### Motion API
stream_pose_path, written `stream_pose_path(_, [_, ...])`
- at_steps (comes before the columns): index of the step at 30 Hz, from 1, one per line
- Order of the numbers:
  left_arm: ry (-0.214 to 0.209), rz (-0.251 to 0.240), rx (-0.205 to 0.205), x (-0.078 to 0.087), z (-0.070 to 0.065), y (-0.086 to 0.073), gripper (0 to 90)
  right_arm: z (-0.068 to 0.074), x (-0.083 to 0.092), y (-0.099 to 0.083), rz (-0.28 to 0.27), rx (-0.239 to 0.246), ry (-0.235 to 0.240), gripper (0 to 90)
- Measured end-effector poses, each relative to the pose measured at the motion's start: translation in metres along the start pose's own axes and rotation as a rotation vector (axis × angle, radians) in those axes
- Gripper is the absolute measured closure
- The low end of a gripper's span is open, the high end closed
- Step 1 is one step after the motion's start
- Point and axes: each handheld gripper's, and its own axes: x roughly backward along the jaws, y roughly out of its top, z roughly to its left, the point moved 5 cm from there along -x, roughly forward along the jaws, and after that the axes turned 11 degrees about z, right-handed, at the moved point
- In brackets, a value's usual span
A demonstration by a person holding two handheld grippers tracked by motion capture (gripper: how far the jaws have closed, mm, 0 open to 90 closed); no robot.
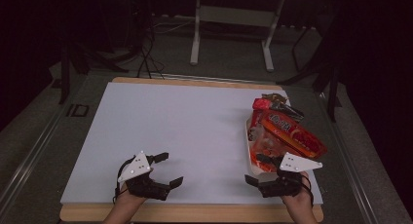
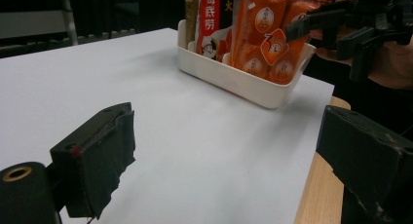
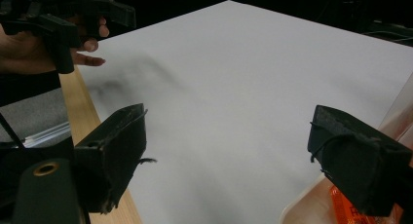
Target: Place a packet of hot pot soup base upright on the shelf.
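Left hand-held gripper: jaws wide apart, holding nothing, over bare tabletop. Right hand-held gripper: jaws wide apart, empty, at near end of snack-filled white tray.

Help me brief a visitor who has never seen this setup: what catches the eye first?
The bright orange and red snack packets crammed into a white bin at the table's right edge stand out against the bare white tabletop. Next, the right hand-held gripper, open beside the bin's near end, and the left hand-held gripper, open over the near edge.
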Motion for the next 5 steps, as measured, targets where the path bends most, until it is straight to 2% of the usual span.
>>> stream_pose_path(5, [0.001,0.002,-0.003,0.0001,0.0,0.0002,7.6,-0.0003,-0.001,-0.0004,0.004,-0.001,-0.005,13.8])
